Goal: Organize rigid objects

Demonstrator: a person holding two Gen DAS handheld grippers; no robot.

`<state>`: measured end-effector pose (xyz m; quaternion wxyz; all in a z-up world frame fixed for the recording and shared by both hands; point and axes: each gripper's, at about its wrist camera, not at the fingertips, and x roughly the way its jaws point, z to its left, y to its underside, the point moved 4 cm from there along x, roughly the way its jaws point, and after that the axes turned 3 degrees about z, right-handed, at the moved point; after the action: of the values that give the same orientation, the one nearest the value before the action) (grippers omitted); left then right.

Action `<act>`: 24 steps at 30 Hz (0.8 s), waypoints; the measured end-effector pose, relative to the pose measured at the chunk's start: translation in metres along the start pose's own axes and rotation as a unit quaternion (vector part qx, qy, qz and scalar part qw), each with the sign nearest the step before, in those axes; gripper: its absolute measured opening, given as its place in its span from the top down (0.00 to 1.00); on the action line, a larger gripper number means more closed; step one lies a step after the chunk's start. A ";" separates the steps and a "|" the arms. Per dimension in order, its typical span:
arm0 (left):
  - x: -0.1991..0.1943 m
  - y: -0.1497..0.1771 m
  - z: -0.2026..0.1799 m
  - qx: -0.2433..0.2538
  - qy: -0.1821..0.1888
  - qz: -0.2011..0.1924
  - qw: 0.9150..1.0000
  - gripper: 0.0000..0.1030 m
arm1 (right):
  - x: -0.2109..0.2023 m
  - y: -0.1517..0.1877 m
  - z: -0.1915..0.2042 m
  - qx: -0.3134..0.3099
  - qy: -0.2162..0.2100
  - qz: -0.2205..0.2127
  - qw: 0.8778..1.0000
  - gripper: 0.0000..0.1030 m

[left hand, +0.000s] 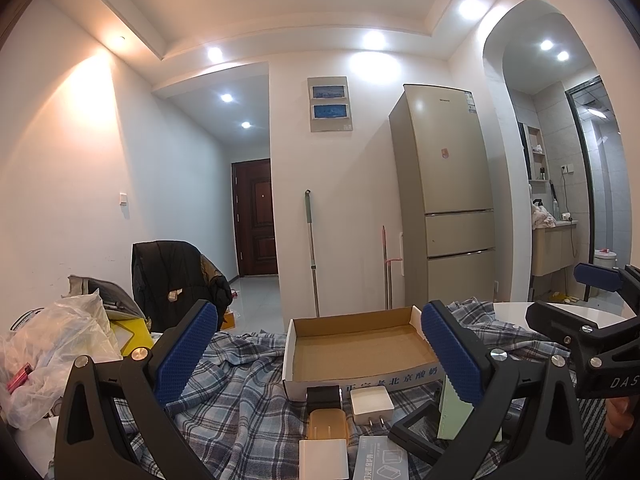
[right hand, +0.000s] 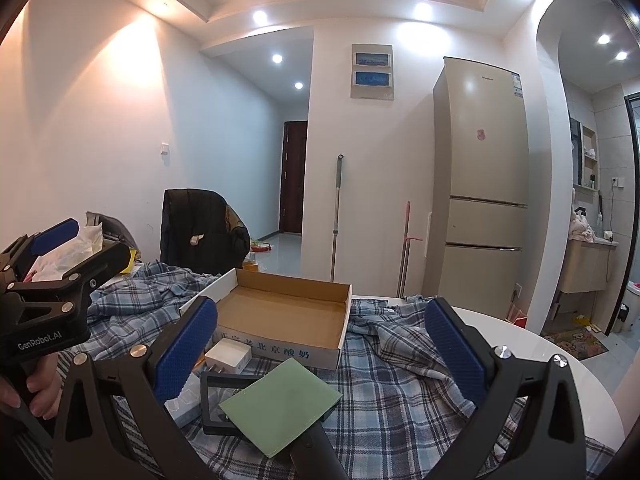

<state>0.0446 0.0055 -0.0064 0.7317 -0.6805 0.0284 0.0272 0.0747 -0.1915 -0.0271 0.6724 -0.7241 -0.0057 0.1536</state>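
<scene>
Two tools: my left tool (left hand: 320,354) and right tool (right hand: 320,354), both held above the bench (right hand: 560,344), jaws spread wide, nothing gripped.
Box: open cardboard tray (left hand: 362,346), empty, lying on the plaid cloth (left hand: 240,392) mid-bench.
Chargers: black cube (left hand: 323,398) and white plug (left hand: 371,403) just in front of the tray wall; orange plug (left hand: 327,424) and white block (left hand: 323,458) nearer me.
Green card (right hand: 280,404): flat, lying over a black frame (right hand: 214,404) (partly covering it).
Pamphlet (left hand: 380,458): beside the white block.
Clutter: plastic bags (left hand: 56,344) at bench's left edge.
</scene>
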 end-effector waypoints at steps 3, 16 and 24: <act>0.002 0.002 0.000 -0.001 0.001 0.001 1.000 0.00 | 0.000 -0.001 -0.001 0.003 -0.001 0.002 1.000 0.00; 0.008 0.014 -0.004 -0.005 0.002 0.014 1.000 0.00 | 0.008 -0.001 -0.001 0.003 -0.001 0.013 1.000 0.00; 0.028 0.018 0.011 -0.047 0.013 0.073 0.996 0.00 | 0.028 0.011 0.002 0.020 -0.050 0.089 0.995 0.00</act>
<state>0.0711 0.0180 -0.0252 0.6945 -0.7106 0.0866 0.0729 0.0991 -0.1848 -0.0438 0.6694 -0.6994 0.0277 0.2491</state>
